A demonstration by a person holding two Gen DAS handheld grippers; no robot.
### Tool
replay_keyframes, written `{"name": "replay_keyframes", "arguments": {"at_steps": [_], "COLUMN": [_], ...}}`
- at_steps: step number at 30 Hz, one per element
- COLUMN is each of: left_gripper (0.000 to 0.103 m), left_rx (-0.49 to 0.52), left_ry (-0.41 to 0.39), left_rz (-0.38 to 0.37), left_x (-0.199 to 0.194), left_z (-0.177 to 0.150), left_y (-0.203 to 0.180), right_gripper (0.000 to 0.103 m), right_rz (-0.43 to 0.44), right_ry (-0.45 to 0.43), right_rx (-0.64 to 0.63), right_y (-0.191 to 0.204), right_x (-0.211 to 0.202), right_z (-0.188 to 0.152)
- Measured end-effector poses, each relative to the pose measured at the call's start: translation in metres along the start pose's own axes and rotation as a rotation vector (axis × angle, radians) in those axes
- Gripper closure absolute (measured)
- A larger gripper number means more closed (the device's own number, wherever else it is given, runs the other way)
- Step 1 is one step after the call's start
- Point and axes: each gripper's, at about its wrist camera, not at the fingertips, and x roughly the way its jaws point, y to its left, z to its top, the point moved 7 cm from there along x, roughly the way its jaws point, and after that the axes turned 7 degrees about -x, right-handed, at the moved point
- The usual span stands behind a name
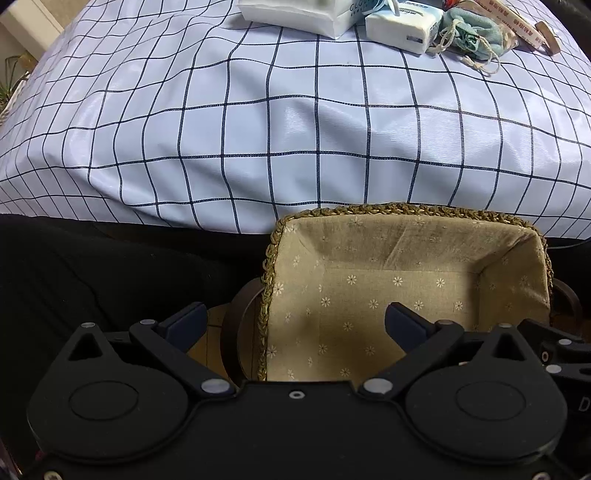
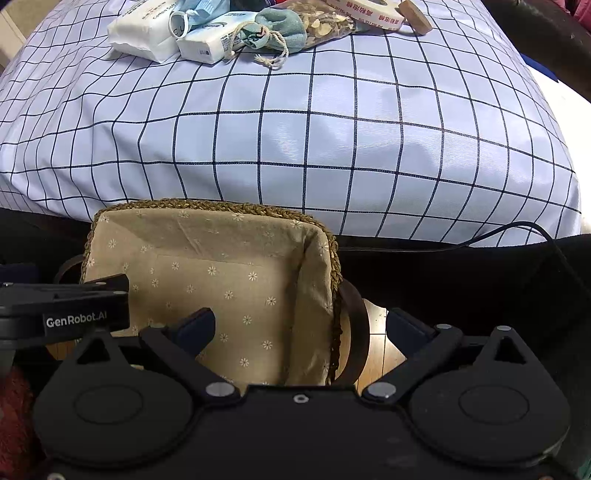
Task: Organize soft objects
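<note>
A woven basket [image 1: 406, 210] [image 2: 207, 205] with a beige flower-print lining stands close in front of both grippers, nothing inside it. My left gripper [image 1: 295, 325] is open over the basket's left rim. My right gripper [image 2: 301, 326] is open over its right rim. At the far edge of the checked cloth lie a large white tissue pack [image 1: 295, 14] [image 2: 142, 33], a smaller white tissue pack [image 1: 402, 27] [image 2: 210, 44], and a teal drawstring pouch [image 1: 471, 33] [image 2: 284, 31].
A light blue checked cloth [image 1: 295, 122] [image 2: 295, 122] covers the table. A clear bag of dried pieces [image 2: 328, 22] and a printed tape roll [image 2: 373, 9] lie by the pouch. The basket sits on a dark round stool [image 2: 356, 332]. A black cable [image 2: 517, 229] runs on the right.
</note>
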Motion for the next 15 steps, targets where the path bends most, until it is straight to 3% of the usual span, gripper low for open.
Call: {"name": "replay_keyframes", "arguments": {"at_steps": [15], "left_gripper": [0.004], "left_rx": [-0.015], "left_ry": [0.015], "left_rz": [0.002], "left_x": [0.0045], "left_z": [0.0005], "left_y": [-0.0014], "right_gripper": [0.003], "right_rz": [0.001], "right_ry": [0.002], "right_rx": [-0.001], "right_y": [0.0024], "right_x": [0.0016], "right_z": [0.0001]}}
